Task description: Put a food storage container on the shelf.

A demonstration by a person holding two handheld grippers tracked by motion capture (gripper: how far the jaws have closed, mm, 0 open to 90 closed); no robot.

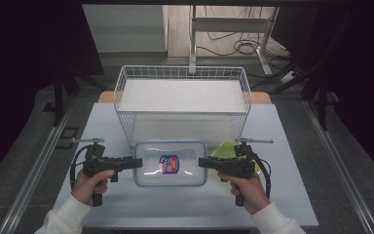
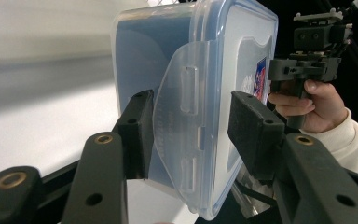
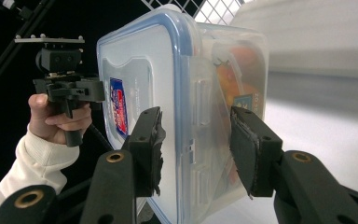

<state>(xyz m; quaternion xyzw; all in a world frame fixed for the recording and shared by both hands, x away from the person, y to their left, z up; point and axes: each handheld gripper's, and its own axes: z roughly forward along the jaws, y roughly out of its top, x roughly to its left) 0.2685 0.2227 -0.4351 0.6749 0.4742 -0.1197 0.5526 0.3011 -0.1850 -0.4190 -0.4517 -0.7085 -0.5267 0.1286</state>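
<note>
A: Left claw (image 1: pixel 137 163)?
B: Jaws apart, straddling the box's (image 1: pixel 171 163) left side clip, not clamped.
A: Right claw (image 1: pixel 203 162)?
B: Same, open round the right clip.
A: Box?
B: On the surface (image 1: pixel 282 146), just in front of the wire basket (image 1: pixel 182 92), lid on.

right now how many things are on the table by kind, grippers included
clear plastic lidded container with blue seal: 1
white wire basket: 1
yellow-green item, partly hidden: 1
black handheld grippers, left and right: 2
total: 5
</note>
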